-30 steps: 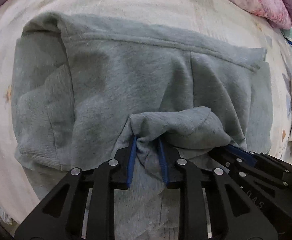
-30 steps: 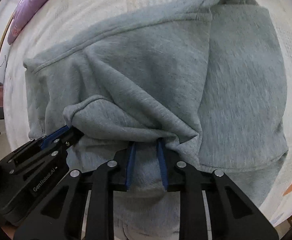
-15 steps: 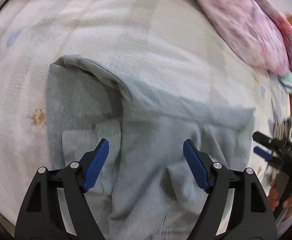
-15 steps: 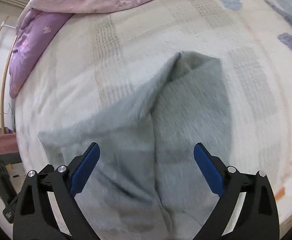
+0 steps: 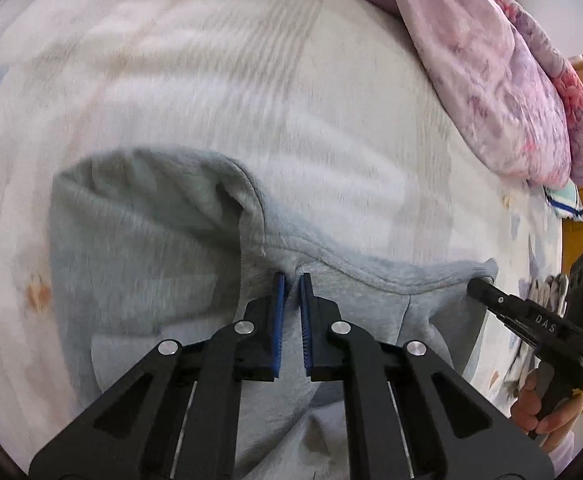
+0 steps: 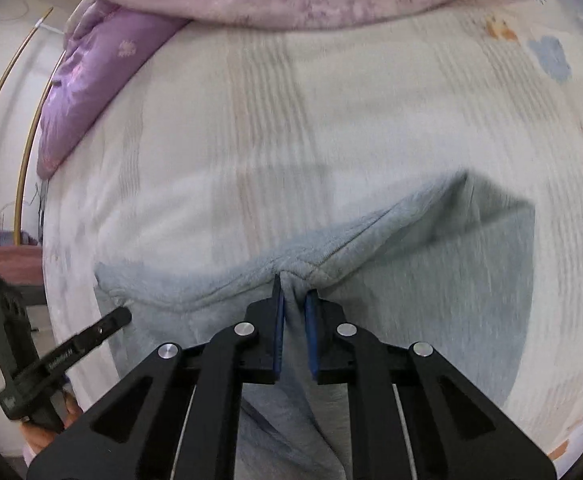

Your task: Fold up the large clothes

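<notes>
Both my grippers — left gripper [image 5: 290, 286], right gripper [image 6: 294, 286] — pinch fingers nearly closed on the grey sweatshirt's [image 5: 143, 248] seamed edge on the bed [image 5: 251, 80].

My left gripper [image 5: 291, 294] and right gripper [image 6: 294, 294] are matt black plastic with ribbed blue pads; the sweatshirt [image 5: 139, 248] is soft grey fleece.
</notes>
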